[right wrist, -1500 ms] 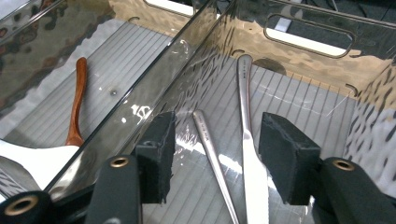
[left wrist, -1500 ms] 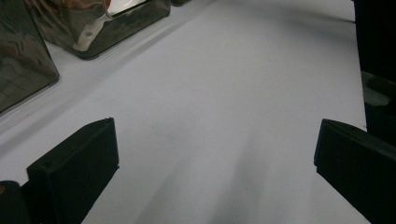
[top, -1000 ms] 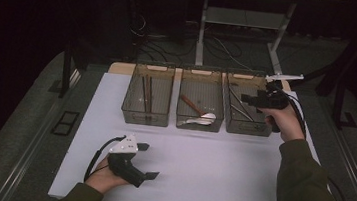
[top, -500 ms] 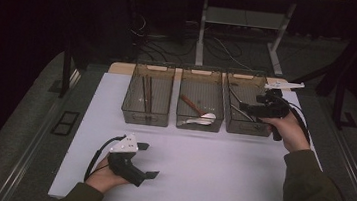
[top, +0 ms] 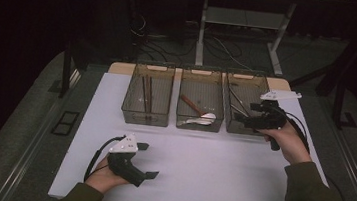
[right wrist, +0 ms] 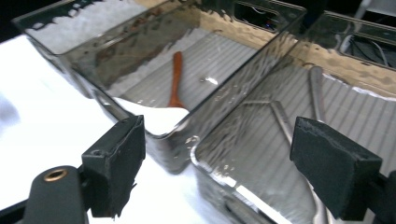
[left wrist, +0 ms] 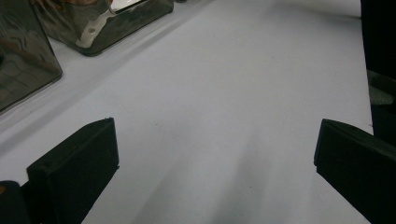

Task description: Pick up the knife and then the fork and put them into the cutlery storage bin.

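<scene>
Three clear smoked bins stand in a row at the back of the white table [top: 209, 169]. The left bin [top: 145, 118] holds dark chopsticks [top: 146, 93]. In the middle bin [top: 199, 125] lie a wooden spoon [top: 189, 104] and a white spoon [top: 202, 118]. The right bin [top: 232, 93] holds metal utensils [top: 235, 108]. My right gripper [top: 246, 114] hovers open over that bin's front left corner. In the right gripper view, its jaws [right wrist: 219, 163] straddle the wall between the middle and right bins, with the wooden spoon [right wrist: 176, 79] and metal utensils [right wrist: 317, 93] ahead. My left gripper [top: 148, 160] rests open on the table at the front left.
The table's front edge lies just below my left hand [top: 103, 178]. In the left gripper view, bare white tabletop [left wrist: 243, 84] lies between the jaws, with bin corners [left wrist: 98, 28] at the upper left. Desk legs and cables [top: 207, 43] show on the floor beyond.
My right gripper has come down and back toward me, from above the right bin's middle to its front left corner. The left gripper has stayed still.
</scene>
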`<action>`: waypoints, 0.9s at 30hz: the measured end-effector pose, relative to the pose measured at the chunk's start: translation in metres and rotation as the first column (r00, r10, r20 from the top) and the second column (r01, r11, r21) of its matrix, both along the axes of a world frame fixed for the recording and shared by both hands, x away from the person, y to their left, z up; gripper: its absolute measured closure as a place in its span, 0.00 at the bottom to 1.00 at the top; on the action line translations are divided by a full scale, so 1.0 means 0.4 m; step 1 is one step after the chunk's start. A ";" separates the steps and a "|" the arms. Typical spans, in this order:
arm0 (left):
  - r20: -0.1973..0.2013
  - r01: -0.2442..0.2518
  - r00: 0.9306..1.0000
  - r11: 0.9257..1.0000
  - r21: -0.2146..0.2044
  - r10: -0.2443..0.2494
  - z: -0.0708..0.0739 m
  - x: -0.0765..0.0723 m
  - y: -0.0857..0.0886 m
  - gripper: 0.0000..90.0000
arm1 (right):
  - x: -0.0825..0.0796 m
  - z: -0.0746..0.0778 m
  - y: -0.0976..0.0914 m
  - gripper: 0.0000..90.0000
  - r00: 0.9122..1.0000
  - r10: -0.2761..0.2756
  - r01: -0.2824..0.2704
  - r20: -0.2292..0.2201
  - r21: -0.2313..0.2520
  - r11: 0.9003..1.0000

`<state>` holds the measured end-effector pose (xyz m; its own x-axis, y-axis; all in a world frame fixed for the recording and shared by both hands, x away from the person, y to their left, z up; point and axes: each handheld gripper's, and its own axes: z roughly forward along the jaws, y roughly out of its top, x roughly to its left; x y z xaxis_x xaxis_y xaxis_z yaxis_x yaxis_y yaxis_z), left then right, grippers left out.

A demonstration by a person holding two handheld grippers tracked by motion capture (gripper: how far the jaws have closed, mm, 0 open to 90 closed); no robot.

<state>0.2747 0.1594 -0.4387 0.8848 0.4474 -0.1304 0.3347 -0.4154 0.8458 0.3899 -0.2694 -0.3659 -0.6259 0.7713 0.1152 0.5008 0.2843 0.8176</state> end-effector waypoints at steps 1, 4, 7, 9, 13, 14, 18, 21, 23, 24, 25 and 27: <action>-0.001 -0.001 1.000 1.000 0.001 0.001 0.000 0.000 0.000 0.00 | -0.006 -0.001 0.000 0.20 1.000 0.005 -0.005 -0.001 0.005 1.000; -0.001 0.000 1.000 1.000 0.003 0.000 0.000 -0.001 -0.001 0.00 | -0.025 -0.006 -0.001 0.20 1.000 0.021 -0.021 0.007 0.014 1.000; 0.000 -0.001 1.000 1.000 0.007 0.001 0.000 -0.002 -0.001 0.00 | -0.044 -0.014 0.000 0.20 0.999 0.036 -0.036 0.011 0.016 0.999; 0.001 0.000 1.000 1.000 0.006 0.000 0.001 -0.003 -0.001 0.00 | -0.058 -0.021 0.001 0.20 0.999 0.047 -0.048 0.014 0.009 0.999; 0.002 -0.002 1.000 1.000 0.006 0.002 0.001 -0.003 -0.001 0.00 | -0.087 -0.040 0.002 0.20 0.998 0.063 -0.063 0.013 0.003 0.998; 0.001 -0.002 1.000 1.000 0.005 0.002 0.001 -0.003 -0.001 0.00 | -0.096 -0.046 0.002 0.20 0.998 0.068 -0.068 0.012 0.007 0.998; 0.001 -0.003 1.000 1.000 0.007 0.003 0.001 -0.003 -0.001 0.00 | -0.127 -0.070 -0.001 0.20 0.996 0.086 -0.086 0.015 0.010 0.996; 0.003 -0.003 1.000 1.000 0.005 0.003 0.001 -0.004 -0.001 0.00 | -0.148 -0.084 -0.002 0.20 0.996 0.088 -0.088 0.023 -0.001 0.996; 0.003 -0.003 1.000 1.000 0.005 0.003 0.001 -0.004 -0.001 0.00 | -0.163 -0.094 -0.004 0.20 0.996 0.088 -0.088 0.029 0.006 0.996; 0.003 -0.004 1.000 1.000 0.004 0.004 0.000 -0.003 -0.001 0.00 | -0.169 -0.099 -0.004 0.20 0.996 0.088 -0.088 0.029 0.008 0.996; 0.002 -0.002 1.000 1.000 0.007 0.002 0.001 -0.003 -0.001 0.00 | -0.177 -0.103 -0.005 0.20 0.996 0.087 -0.087 0.030 0.006 0.996; 0.004 -0.002 1.000 1.000 0.006 0.002 0.001 -0.004 -0.001 0.00 | -0.191 -0.112 -0.006 0.20 0.995 0.089 -0.090 0.036 0.009 0.996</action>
<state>0.2730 0.1589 -0.4382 0.8845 0.4496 -0.1245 0.3322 -0.4196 0.8447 0.3136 -0.2716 -0.4108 -0.6961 0.7110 0.0992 0.4442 0.3180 0.8376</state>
